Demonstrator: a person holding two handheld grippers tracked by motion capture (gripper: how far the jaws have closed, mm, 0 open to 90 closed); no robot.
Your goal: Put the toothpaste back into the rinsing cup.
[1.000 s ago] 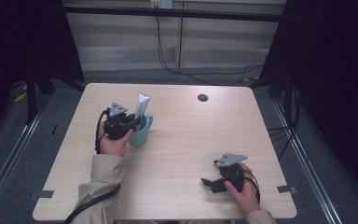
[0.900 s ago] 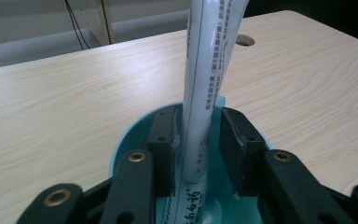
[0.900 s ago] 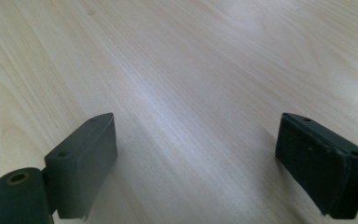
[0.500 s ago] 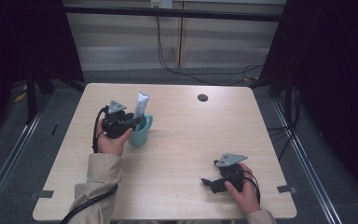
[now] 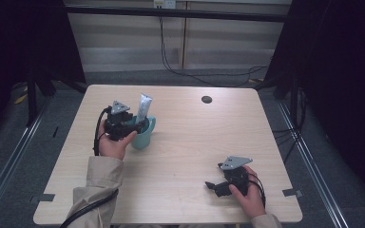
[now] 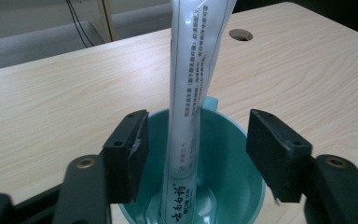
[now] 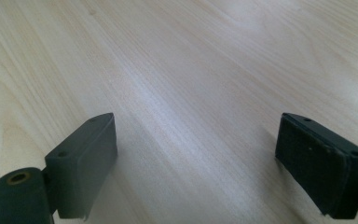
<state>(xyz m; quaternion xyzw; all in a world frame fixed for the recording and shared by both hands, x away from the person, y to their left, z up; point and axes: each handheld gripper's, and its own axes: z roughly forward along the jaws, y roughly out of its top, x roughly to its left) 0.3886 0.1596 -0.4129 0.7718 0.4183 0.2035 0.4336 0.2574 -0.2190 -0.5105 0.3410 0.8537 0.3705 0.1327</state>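
Standing tube [image 6: 191,107] in teal cup [image 6: 235,154] | between left tongs [image 6: 196,161], just opened, untouched | right tongs [image 7: 193,163] wide, empty

A pale wooden table [image 5: 180,156] bears a small dark round hole [image 5: 206,99] near its far edge.

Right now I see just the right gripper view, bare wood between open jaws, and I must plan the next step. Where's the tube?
Observer: The tube stands upright in a teal cup at the table's far left.
Operator: Is the left gripper holding it?
Observer: No. The left gripper has just been opening; the tube stands between its pads, touching neither.
Operator: How far is my gripper from that cup?
Observer: The right gripper lies near the front right edge, well apart from it.
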